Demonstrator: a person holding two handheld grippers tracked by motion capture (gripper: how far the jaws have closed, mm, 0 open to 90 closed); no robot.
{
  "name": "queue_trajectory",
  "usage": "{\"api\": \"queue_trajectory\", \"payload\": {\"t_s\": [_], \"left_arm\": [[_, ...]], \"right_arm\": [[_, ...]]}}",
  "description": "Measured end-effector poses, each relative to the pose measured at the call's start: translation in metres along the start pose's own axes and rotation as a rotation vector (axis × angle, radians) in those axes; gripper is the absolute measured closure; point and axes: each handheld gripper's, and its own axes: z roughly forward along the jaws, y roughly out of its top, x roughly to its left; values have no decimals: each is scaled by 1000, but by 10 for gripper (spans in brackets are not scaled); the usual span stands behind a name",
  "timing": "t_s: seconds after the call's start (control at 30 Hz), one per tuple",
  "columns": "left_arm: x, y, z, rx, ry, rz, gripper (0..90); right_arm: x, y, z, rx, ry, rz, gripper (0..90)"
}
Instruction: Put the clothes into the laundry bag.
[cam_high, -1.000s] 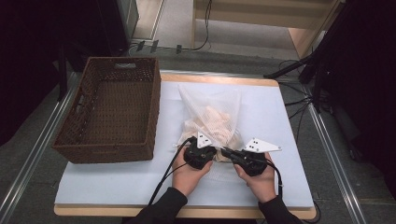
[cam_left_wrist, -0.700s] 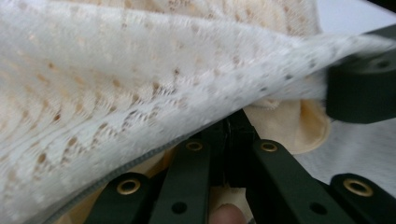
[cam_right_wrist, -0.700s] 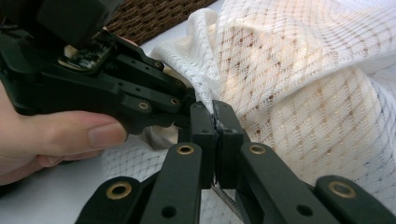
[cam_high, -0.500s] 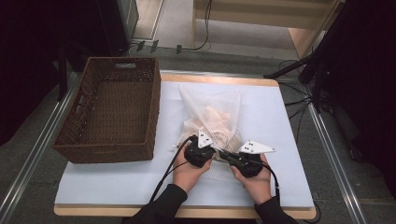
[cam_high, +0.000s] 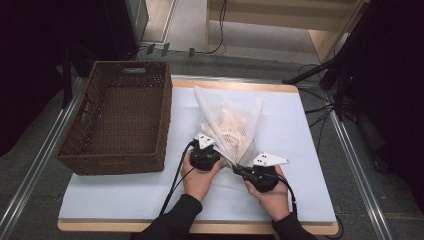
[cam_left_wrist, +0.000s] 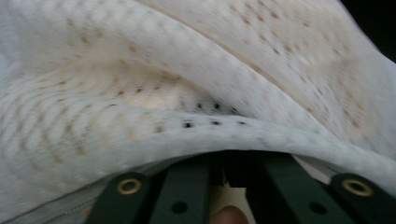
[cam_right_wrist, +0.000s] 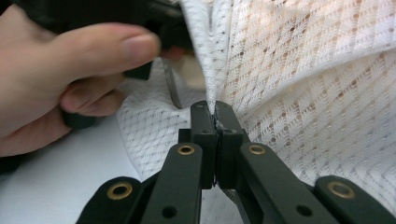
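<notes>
Beside wicker basket (cam_high: 117, 117) | right gripper (cam_right_wrist: 215, 112) clamps mesh bag (cam_high: 231, 122) | left gripper (cam_high: 216, 159) easing its pinch, bag lifted since.

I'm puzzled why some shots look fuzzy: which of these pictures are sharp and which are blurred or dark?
Left gripper view: the mesh bag is soft and smeared, too close to focus. Right gripper view: crisp weave, right gripper sharp, hand slightly soft. High view: table evenly lit, surroundings dark.
</notes>
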Motion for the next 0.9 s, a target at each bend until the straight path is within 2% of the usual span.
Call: {"api": "queue_trajectory", "payload": {"t_s": [0.1, 0.23, 0.3, 0.4, 0.53, 0.67, 0.77, 0.83, 0.9], "left_arm": [[-3, -2, -15, -21, -15, 55, 751], [-2, -7, -33, -20, -57, 100, 709], [0, -10, -39, -13, -53, 114, 705], [7, -18, -44, 29, -34, 104, 678], [11, -23, -36, 96, -16, 70, 547], [4, -20, -22, 135, -33, 72, 543], [-4, -15, -8, 150, -25, 64, 588], [-10, -12, 1, 143, -29, 56, 625], [-12, -9, 6, 137, -52, 47, 743]], "right_arm": [[-2, 2, -4, -28, 2, 11, 895], [-5, 5, -8, -52, -5, 14, 895], [-6, 6, -10, -61, -10, 13, 895], [-7, 8, -12, -72, -13, 21, 895], [-8, 8, -13, -79, -16, 24, 895], [-5, 9, -13, -89, -7, 14, 895], [-3, 10, -13, -90, 4, 4, 895], [-2, 9, -12, -88, 7, -2, 895], [-1, 9, -11, -83, 5, -1, 895]]}}
